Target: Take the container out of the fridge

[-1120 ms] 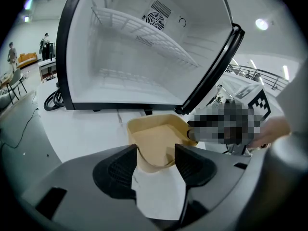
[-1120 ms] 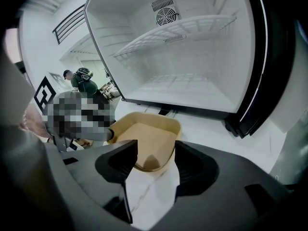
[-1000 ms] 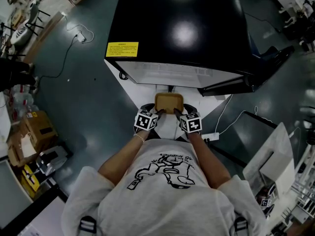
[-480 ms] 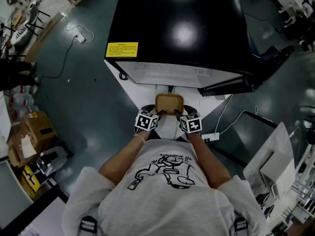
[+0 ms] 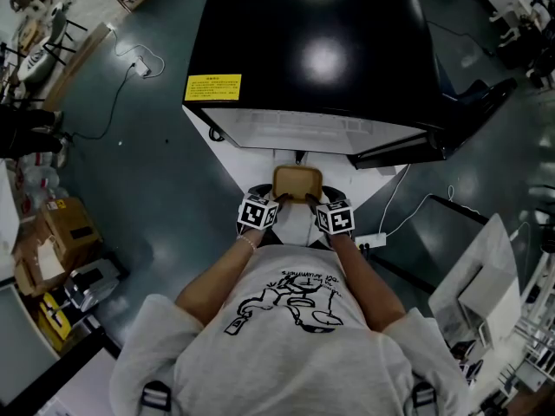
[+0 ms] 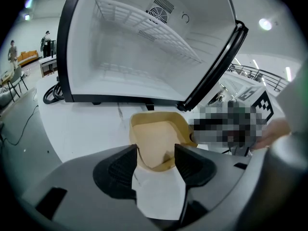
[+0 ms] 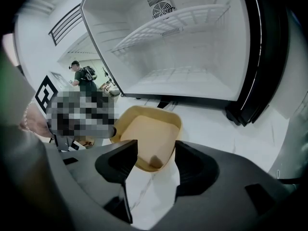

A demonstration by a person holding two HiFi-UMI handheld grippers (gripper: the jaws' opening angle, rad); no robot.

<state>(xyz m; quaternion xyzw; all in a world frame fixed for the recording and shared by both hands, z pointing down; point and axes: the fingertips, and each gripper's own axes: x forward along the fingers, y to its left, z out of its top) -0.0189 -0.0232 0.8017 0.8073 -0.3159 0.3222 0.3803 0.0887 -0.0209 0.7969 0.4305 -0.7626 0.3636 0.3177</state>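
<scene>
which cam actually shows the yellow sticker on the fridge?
Head view. The sticker sits on the fridge's black top, at the picture's left near the edge toward the person. It shows whole, but the print is too small to read. Both gripper views look into the open white interior and show none of the sticker.

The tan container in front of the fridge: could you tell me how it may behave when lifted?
The container looks empty and thin-walled, so probably light. Shallow and wide, it seems unlikely to tip. The left gripper and right gripper each clamp only a near corner, so its smooth rim might flex or slip.
</scene>
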